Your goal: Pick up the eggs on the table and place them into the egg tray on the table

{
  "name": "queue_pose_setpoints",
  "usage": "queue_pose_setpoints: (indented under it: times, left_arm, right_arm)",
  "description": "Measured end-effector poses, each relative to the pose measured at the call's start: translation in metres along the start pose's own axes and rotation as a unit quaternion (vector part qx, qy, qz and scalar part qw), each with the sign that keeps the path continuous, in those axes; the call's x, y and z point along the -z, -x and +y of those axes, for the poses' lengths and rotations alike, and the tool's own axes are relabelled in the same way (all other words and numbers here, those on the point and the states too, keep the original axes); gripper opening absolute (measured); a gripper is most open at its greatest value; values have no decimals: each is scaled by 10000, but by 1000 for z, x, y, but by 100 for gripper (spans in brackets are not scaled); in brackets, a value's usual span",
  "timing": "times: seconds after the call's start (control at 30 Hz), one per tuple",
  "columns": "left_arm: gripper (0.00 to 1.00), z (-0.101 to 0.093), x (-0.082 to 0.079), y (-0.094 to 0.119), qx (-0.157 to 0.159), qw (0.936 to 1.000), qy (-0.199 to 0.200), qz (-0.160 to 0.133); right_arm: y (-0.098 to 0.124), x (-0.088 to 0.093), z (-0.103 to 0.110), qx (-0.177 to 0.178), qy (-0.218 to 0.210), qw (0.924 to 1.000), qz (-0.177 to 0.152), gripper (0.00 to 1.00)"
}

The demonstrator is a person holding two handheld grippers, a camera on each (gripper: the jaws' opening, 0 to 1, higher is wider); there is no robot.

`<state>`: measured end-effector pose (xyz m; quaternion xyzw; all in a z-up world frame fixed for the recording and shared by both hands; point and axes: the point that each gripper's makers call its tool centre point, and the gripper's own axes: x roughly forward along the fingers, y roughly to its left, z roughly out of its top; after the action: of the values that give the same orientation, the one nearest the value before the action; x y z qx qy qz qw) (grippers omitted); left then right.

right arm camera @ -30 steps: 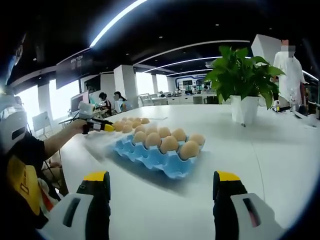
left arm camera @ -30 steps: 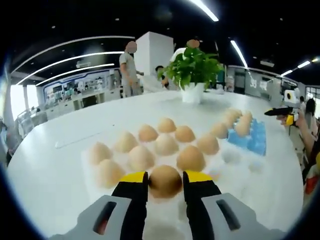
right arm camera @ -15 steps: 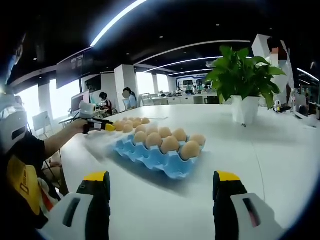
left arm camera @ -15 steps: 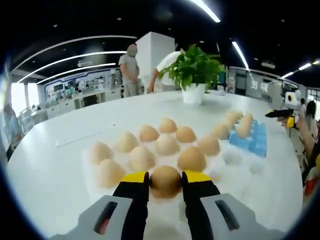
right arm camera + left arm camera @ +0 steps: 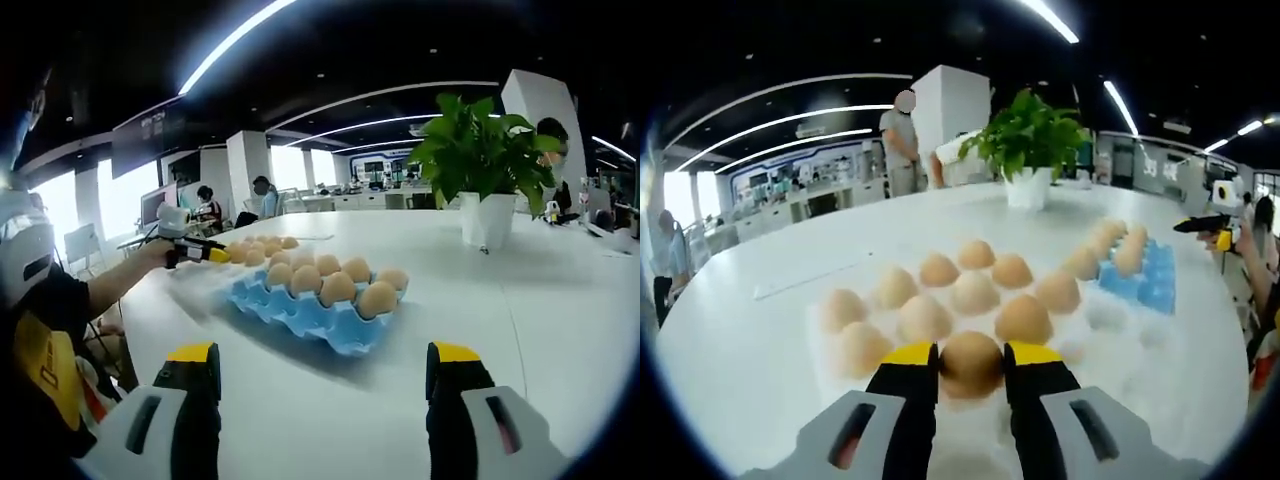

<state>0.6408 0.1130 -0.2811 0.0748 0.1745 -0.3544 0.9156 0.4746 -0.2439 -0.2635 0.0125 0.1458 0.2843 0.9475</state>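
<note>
up close, at the bottom centre of the left gripper view, the left gripper (image 5: 971,362) is clamped on an egg (image 5: 971,364) over the white tray (image 5: 1110,370), a blue tray (image 5: 1148,279) lying at centre right. from the right gripper view, the right gripper (image 5: 325,375) stands wide apart and empty low in frame, the blue tray (image 5: 300,312) mid-frame, a potted plant (image 5: 485,160) at upper right.

Blue egg tray (image 5: 300,316) with eggs (image 5: 338,287), beyond the wide-apart right gripper (image 5: 327,385).
</note>
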Motion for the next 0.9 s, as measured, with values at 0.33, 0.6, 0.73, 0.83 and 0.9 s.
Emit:
queue_pose_setpoints:
  times: [0.33,0.6,0.73,0.83,0.9]
  left_arm:
    - [25,0,-14,8,19,9998,61,-170]
    - [25,-6,-23,16,33,9996,41,-267]
    - [25,-14,-27,18,76,9994,29,-326]
    - [25,-21,-31,18,133,9992,50,-383]
    - [25,-24,-35,19,176,9990,56,-414]
  right_arm:
    - [4,0,1,23,-8,10000,-42,88]
    - [7,1,4,13,-22,10000,-66,88]
    - [9,2,5,14,-25,10000,-85,88]
    - [10,3,4,31,-28,10000,-73,88]
    - [13,2,4,41,-33,9999,-94,88]
